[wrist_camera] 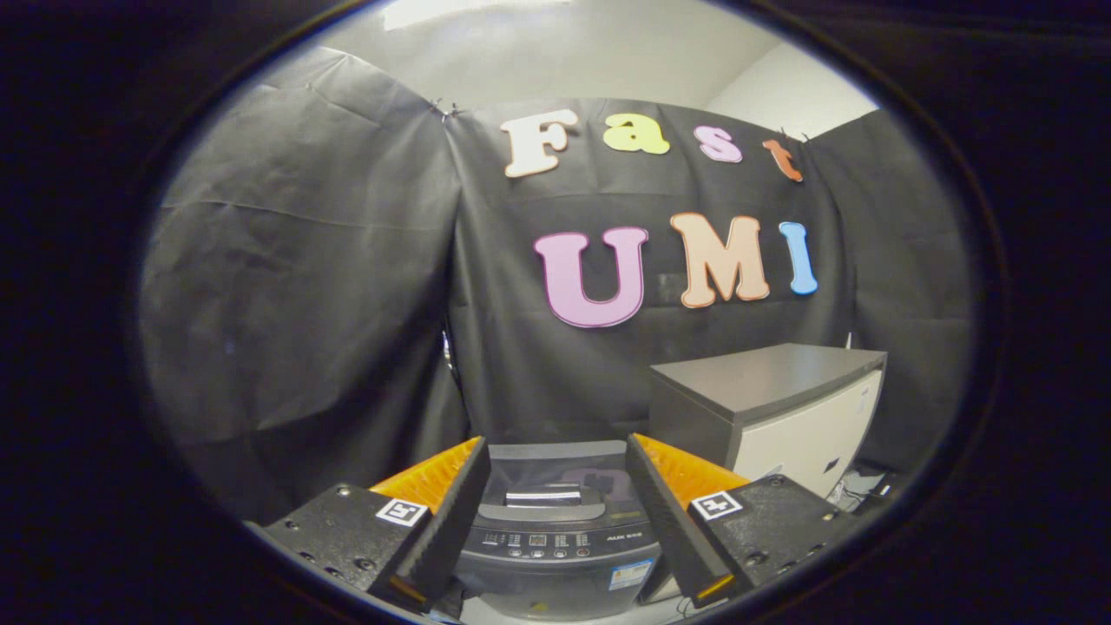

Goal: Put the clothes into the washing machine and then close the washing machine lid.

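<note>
1. The hand-held gripper [555, 486] has its two fingers spread wide apart with nothing between them, and open air lies all around them.
2. The washing machine [555, 542] stands low, seen through the gap between the fingers and a little beyond them. Its dark lid [555, 473] lies flat and closed on top, and a row of buttons on its control panel [542, 545] faces the camera.
3. The machine's two sides run close along the inner edges of the fingers, so the gap frames it almost exactly.
4. To the right of the machine, near it, stands a white cabinet [785, 408] with a flat grey top; its near corner sits just past the right finger.
5. The black cloth wall [304, 286] closes the space behind and to the left of the machine, with free room in front of it.
6. The gripper looks level, pointing forward and slightly down over the machine.
7. The machine's lower body is cut off, and its flanks are hidden by the fingers. I see no clothes. Some cables [864, 490] by the cabinet's foot are hard to make out.
</note>
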A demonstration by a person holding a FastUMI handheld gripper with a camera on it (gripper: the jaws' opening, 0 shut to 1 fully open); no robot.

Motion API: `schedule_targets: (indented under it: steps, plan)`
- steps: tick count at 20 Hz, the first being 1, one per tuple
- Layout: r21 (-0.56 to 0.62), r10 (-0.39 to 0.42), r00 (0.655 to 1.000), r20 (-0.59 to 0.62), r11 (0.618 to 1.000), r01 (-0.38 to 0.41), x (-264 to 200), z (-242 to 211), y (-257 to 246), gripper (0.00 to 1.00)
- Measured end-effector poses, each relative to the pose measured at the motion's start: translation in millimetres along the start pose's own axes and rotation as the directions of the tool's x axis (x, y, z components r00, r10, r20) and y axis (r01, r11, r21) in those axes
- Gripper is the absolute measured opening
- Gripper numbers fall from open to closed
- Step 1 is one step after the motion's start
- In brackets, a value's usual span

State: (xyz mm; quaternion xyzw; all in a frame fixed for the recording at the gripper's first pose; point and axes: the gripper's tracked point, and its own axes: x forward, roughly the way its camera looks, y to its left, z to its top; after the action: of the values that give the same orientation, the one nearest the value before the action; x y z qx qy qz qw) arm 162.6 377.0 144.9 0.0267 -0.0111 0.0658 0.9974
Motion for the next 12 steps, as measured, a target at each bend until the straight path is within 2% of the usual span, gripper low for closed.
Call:
schedule_targets:
  steps: [6, 12]
  plan:
    - [-0.014, 0.046, 0.999, 0.003, 0.999, -0.046, -36.2, 5.1, 0.6, 0.95]
    - [-0.037, 0.053, 0.998, 0.028, 0.998, -0.052, -63.5, 11.9, -16.7, 0.95]
